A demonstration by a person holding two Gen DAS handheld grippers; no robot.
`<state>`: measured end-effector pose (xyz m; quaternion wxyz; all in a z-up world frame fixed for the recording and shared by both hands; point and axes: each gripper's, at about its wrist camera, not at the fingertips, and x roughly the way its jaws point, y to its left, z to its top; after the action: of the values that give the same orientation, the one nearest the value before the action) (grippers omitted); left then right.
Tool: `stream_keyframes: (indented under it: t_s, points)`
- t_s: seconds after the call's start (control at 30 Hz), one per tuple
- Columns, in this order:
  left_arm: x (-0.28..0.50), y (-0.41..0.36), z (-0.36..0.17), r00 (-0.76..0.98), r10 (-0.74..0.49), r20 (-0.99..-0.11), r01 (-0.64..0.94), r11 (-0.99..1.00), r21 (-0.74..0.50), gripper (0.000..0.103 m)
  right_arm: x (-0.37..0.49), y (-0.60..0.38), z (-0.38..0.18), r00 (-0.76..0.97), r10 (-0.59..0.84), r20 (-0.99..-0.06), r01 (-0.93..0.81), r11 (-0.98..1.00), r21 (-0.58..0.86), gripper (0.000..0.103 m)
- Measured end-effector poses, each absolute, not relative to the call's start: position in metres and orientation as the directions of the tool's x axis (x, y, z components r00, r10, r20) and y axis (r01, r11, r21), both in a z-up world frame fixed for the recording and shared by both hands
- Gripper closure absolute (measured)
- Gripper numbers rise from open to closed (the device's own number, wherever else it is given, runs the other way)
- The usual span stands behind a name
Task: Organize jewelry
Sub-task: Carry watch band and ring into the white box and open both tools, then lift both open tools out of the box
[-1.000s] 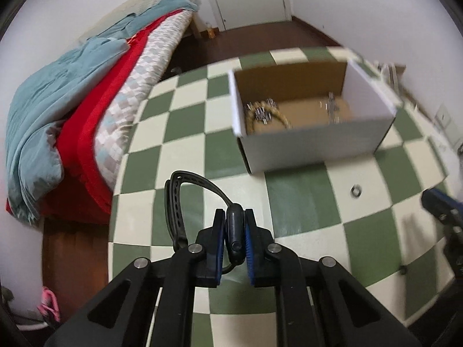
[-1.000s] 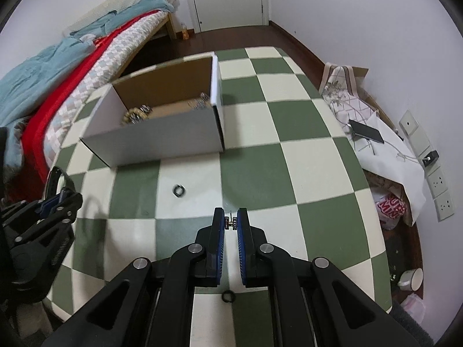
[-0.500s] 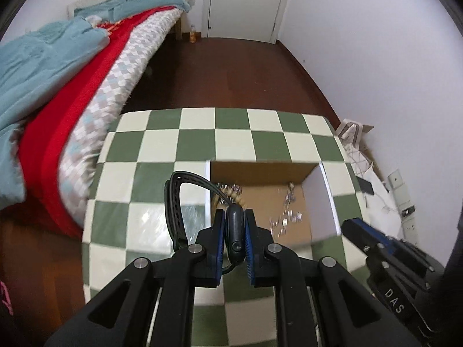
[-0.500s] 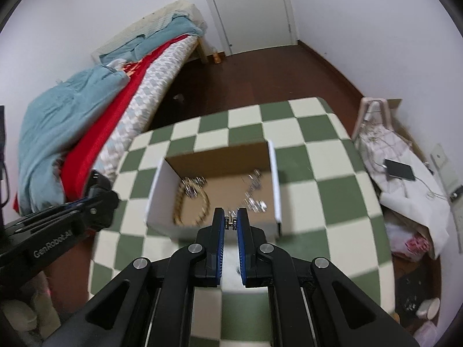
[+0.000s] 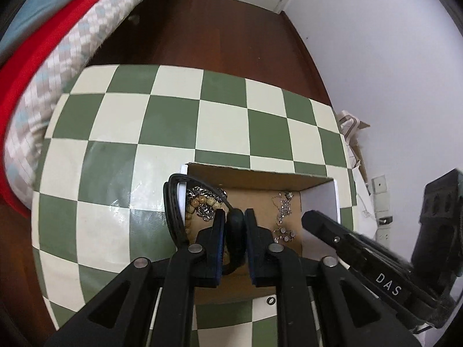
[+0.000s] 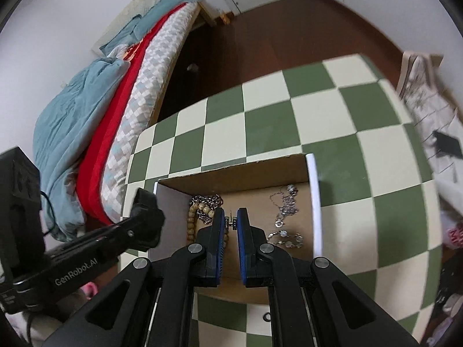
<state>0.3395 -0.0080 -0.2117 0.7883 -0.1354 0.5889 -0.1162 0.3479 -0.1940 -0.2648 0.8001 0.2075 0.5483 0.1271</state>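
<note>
My left gripper [image 5: 235,219] is shut on a black looped band [image 5: 173,202] and holds it above the open cardboard box [image 5: 260,177]. My right gripper [image 6: 231,221] is shut on a small metal earring [image 6: 231,222] above the same box [image 6: 231,170]. Inside the box lie a beaded bracelet [image 6: 192,219], a dark chain [image 6: 207,201] and silver chains [image 6: 285,202]. In the left wrist view the beads [image 5: 202,201] and silver chains [image 5: 285,208] show too. The right gripper's body [image 5: 361,251] sits at the right of the box; the left gripper's body [image 6: 86,254] at its left.
The box stands on a green and cream checkered table [image 5: 173,121]. A small ring [image 5: 271,300] lies on the table in front of the box; it also shows in the right wrist view [image 6: 266,316]. A bed with red and blue covers [image 6: 86,121] stands left of the table. Bags [image 6: 425,101] lie on the right.
Both grippers have risen and moved forward from the table's near side to above the box, now looking down into it. Each keeps hold of its item.
</note>
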Motion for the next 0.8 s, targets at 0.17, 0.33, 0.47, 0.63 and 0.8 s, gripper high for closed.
stream_keyframes:
  t_s: [0.17, 0.33, 0.47, 0.63, 0.8]
  points:
    - [0.346, -0.001, -0.203, 0.318, -0.339, -0.885, 0.007, 0.935, -0.355, 0.048, 0.358, -0.201, -0.274, 0.351, 0.462, -0.814, 0.078, 0.852, 0.517, 0.08]
    - [0.342, 0.002, -0.189, 0.358, -0.306, -0.882, 0.02, 0.947, -0.32, 0.011, 0.356, -0.206, -0.264, 0.382, 0.437, -0.814, 0.087, 0.86, 0.502, 0.045]
    - [0.335, 0.007, -0.178, 0.394, -0.241, -0.887, 0.014, 0.966, -0.257, 0.003, 0.35, -0.206, -0.252, 0.411, 0.38, -0.829, 0.086, 0.889, 0.45, 0.045]
    - [0.316, 0.017, -0.162, 0.477, -0.125, -0.87, 0.0, 0.99, -0.143, 0.003, 0.334, -0.2, -0.236, 0.439, 0.207, -0.874, 0.073, 0.962, 0.265, 0.026]
    - [0.289, 0.026, -0.163, 0.531, 0.038, -0.846, -0.042, 0.999, 0.019, 0.001, 0.31, -0.187, -0.235, 0.428, 0.056, -0.902, 0.054, 0.995, 0.087, 0.001]
